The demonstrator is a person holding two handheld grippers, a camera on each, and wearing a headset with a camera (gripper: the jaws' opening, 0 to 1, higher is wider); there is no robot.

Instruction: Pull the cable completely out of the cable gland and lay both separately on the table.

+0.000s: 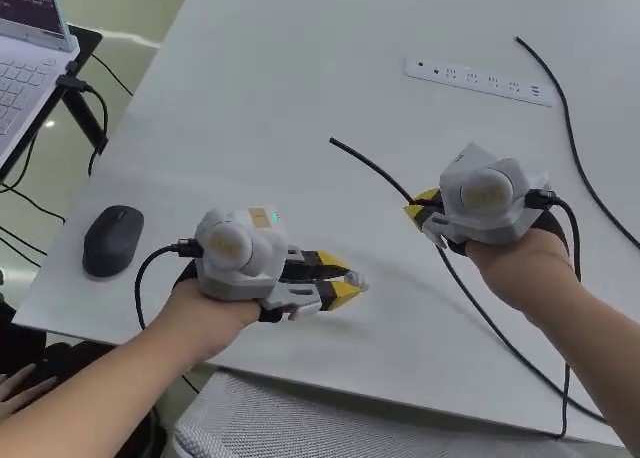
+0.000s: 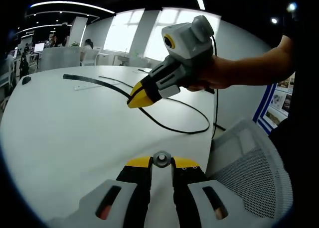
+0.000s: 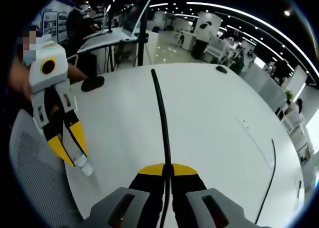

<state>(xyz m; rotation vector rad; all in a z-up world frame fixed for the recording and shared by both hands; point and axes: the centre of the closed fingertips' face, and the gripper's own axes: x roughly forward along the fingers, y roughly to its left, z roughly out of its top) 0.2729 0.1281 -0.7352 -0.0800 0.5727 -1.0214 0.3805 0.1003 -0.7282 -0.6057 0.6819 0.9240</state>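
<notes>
The left gripper [image 2: 162, 164] was clamped on the small grey cable gland [image 2: 161, 158], low over the white surface [image 1: 280, 98]. The right gripper [image 3: 168, 170] was closed on the black cable [image 3: 160, 113], which was free of the gland and well apart from it.

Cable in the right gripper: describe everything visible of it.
The cable is thin, black and flexible-looking. The right gripper is shut on it partway along. Its free end juts past the jaws, bare, with nothing on it. The rest trails in a curve over the white table to the near edge.
</notes>
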